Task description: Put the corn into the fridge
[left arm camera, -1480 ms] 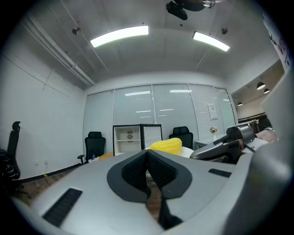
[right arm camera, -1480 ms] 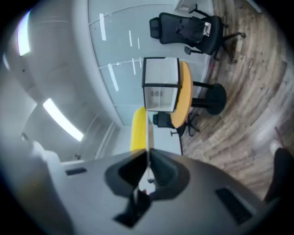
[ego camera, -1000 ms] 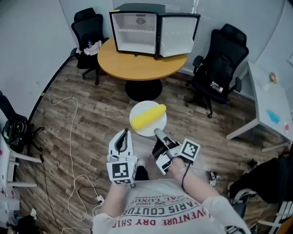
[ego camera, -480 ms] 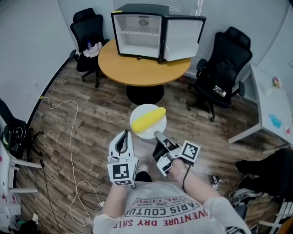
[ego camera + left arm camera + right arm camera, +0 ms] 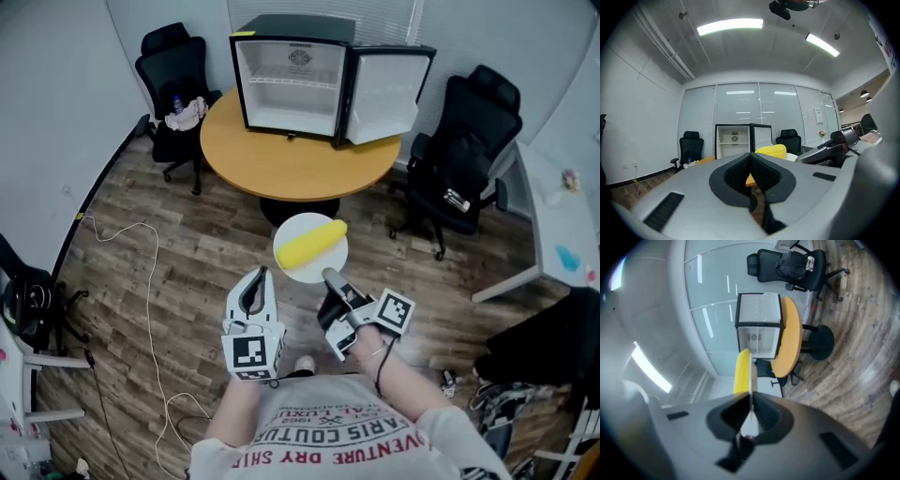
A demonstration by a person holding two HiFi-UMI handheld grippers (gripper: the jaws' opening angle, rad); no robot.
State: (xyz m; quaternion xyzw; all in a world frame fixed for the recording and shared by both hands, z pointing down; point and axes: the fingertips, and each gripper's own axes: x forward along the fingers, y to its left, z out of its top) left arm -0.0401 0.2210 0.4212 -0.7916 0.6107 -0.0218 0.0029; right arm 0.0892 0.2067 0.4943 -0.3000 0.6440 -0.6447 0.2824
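A yellow corn cob (image 5: 311, 243) lies on a round white plate (image 5: 293, 267) held in the air above the wood floor. My right gripper (image 5: 330, 278) is shut on the near rim of the plate; its own view shows the plate (image 5: 753, 380) edge-on between the jaws with the corn (image 5: 741, 372) beside it. To the plate's left my left gripper (image 5: 257, 283) is shut with nothing in it, and its own view (image 5: 751, 165) shows the jaws pressed together. A small black fridge (image 5: 297, 77) stands with its door (image 5: 387, 84) swung open on a round wooden table (image 5: 298, 159) ahead.
Black office chairs stand at the table's left (image 5: 174, 77) and right (image 5: 466, 152). A white cable (image 5: 148, 281) trails over the floor at the left. A white desk (image 5: 562, 225) is at the right edge.
The table and fridge have come nearer and sit lower in the head view. The plate with the corn has moved forward with both grippers, which hold the same pose.
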